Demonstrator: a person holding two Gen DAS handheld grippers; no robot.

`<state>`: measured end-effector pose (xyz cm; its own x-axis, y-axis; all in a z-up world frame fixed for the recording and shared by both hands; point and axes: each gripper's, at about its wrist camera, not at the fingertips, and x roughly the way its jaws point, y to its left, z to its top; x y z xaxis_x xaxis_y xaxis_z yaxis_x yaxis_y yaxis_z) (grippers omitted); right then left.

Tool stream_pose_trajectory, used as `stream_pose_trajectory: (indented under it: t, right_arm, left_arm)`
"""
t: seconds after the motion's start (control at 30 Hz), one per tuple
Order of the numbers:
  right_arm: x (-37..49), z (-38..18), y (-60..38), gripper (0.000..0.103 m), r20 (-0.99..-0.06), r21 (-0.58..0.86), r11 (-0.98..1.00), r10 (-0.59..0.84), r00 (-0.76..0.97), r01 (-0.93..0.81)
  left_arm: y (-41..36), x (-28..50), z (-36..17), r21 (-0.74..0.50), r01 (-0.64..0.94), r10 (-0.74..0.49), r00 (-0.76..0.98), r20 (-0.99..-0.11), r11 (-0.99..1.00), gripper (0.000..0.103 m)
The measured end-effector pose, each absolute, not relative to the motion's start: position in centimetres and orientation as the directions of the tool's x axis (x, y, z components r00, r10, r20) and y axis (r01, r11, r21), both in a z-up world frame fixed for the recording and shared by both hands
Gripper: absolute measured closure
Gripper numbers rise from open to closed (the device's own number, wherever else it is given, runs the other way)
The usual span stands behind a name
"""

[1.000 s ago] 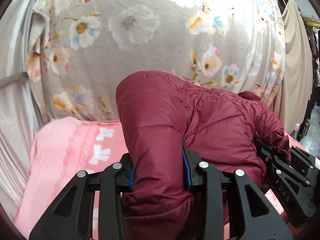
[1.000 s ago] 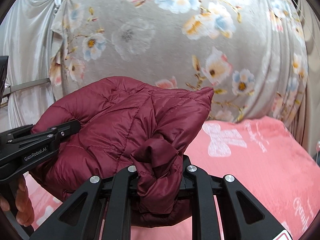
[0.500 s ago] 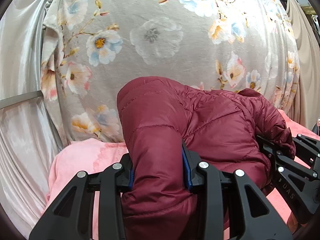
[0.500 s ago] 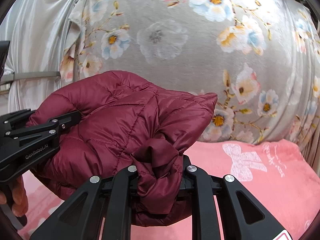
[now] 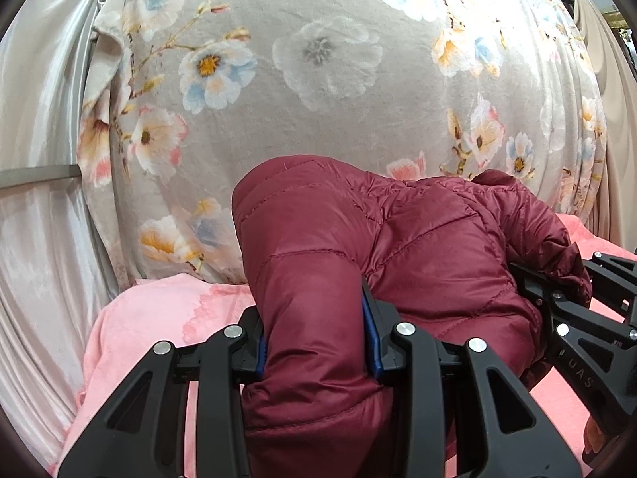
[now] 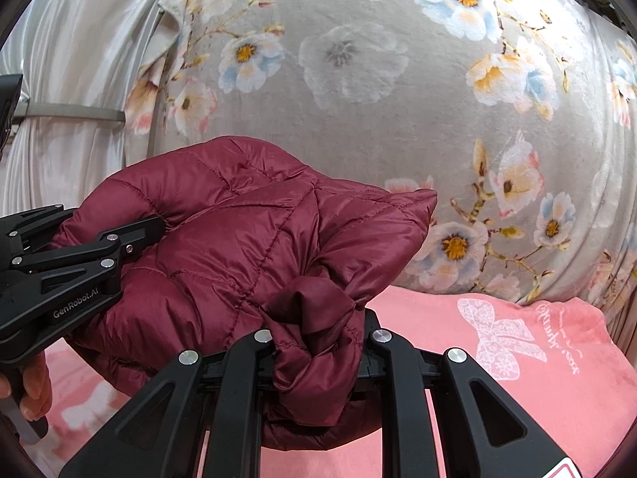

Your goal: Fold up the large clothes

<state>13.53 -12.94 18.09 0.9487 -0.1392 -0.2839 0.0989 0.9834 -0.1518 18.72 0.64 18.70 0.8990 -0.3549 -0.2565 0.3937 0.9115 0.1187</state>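
Observation:
A maroon quilted puffer jacket [image 5: 398, 247] is bunched into a thick bundle and held above a pink blanket [image 5: 151, 318]. My left gripper [image 5: 314, 342] is shut on a thick fold of the jacket at its left end. My right gripper [image 6: 318, 342] is shut on a bunched fold of the jacket [image 6: 247, 239] at its right end. The right gripper also shows at the right edge of the left wrist view [image 5: 573, 318]. The left gripper shows at the left of the right wrist view [image 6: 79, 255]. The jacket's underside is hidden.
A grey floral blanket [image 5: 338, 79] hangs upright just behind the pink blanket. Silvery curtains [image 5: 36, 159] hang at the left with a grey bar across them. The pink blanket [image 6: 517, 358] has a white lace bow print at the right.
Both grippers have lifted with the jacket still held. The floral backdrop has slid down in both views, and less of the pink blanket shows.

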Motion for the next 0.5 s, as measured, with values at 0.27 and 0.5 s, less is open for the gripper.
stream_pose_trajectory:
  t: [0.27, 0.5]
  right_arm:
    - [16.2, 12.3, -14.0, 0.087, -0.372, -0.138, 0.987, -0.127, 0.920, 0.080]
    - [17.8, 5.1, -15.3, 0.087, -0.575, -0.052, 0.998, -0.065, 0.816, 0.043]
  left_arm:
    - [-0.2, 22.0, 12.7, 0.102, 0.422, -0.367, 0.867, -0.336, 0.901, 0.069]
    - [-0.5, 23.8, 6.0, 0.062, 0.447, -0.354, 0.779, -0.517, 0.893, 0.069]
